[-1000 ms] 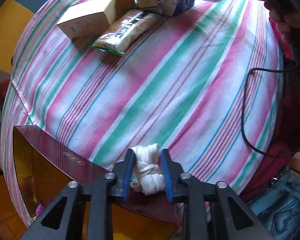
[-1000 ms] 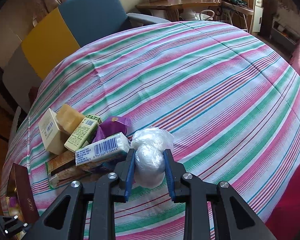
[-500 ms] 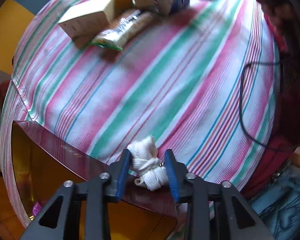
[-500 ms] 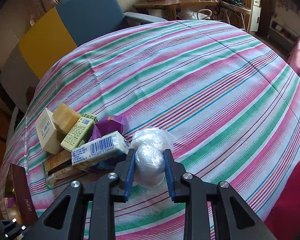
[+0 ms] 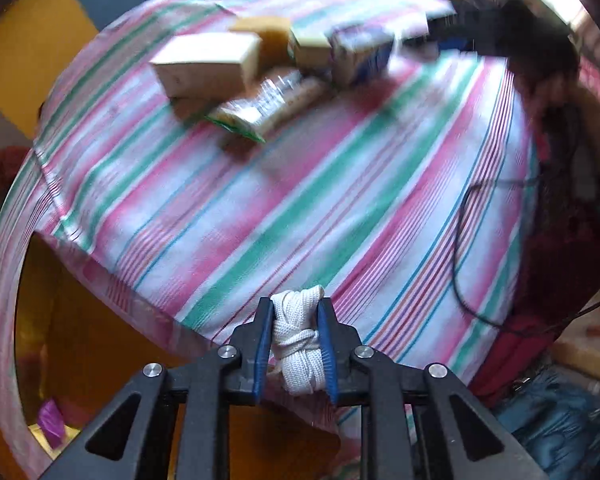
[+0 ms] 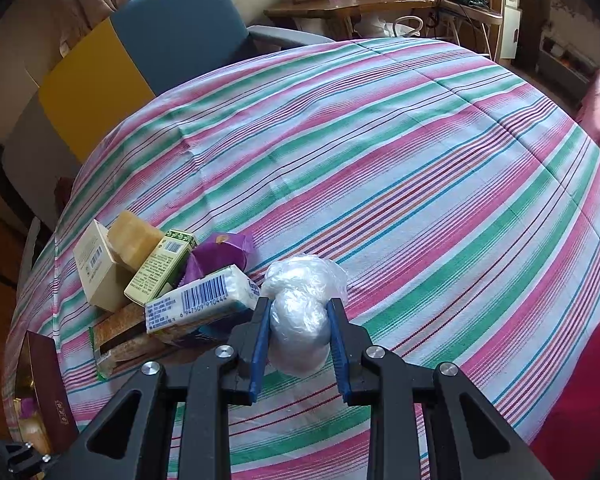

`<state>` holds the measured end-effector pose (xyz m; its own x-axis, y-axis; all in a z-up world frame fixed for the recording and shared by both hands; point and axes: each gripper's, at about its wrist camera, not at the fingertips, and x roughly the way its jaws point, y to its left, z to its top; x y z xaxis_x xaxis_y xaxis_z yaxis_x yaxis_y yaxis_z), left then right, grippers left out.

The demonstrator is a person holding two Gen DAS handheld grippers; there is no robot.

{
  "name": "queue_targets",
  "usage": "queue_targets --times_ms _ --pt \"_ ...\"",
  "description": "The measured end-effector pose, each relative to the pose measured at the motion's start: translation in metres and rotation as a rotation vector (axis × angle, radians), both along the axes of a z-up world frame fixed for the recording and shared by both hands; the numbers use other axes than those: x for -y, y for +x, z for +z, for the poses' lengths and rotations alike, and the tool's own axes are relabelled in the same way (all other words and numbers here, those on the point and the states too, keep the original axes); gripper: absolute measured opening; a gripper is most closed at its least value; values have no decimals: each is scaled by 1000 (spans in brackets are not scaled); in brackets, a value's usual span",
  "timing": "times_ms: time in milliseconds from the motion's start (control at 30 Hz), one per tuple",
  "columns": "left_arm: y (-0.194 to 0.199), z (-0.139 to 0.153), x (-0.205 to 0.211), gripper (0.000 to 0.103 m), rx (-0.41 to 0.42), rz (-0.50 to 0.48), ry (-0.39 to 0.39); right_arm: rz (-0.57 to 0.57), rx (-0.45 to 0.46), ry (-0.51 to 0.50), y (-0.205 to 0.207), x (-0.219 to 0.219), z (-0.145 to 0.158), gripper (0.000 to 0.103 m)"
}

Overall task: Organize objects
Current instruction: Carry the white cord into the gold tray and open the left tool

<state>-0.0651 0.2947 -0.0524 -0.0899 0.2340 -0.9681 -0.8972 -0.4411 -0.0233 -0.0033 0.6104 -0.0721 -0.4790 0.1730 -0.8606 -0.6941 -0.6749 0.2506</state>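
white cord bundle (image 5: 298,344) – re-clamped, lifted by left tongs (image 5: 294,346); right tongs (image 6: 299,344) still clamp plastic bag (image 6: 300,320).

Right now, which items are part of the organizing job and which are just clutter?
Job:
- white cord bundle, in left tool
- plastic bag wad, in right tool
- pile of boxes and packets
- dark red box

Lying about:
- black cable
- blue chair
- side desk

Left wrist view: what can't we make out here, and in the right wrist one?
- Left wrist view: motion blur smears the box pile; labels unreadable.
- Left wrist view: gold container is cut off by the frame edge and the left tongs.
- Right wrist view: the wrap hides the plastic bundle contents.
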Motion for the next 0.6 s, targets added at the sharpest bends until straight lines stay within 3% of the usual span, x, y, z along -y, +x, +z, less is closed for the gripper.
queue_targets --times_ms 100,167,200,267,367,600 --pt "-27 30 46 21 4 165 153 4 -3 4 -1 2 1 28" --pt "-50 53 78 21 -44 307 209 10 4 10 -2 3 0 28" --pt "-71 47 87 21 -61 363 220 14 8 12 -3 4 -1 28" --pt "-101 51 126 21 -88 498 224 22 13 24 -6 6 0 28" --pt "-139 33 169 21 -125 654 199 27 18 35 -6 8 0 28" --pt "-173 -25 184 22 -130 764 112 36 32 47 -9 8 -2 28"
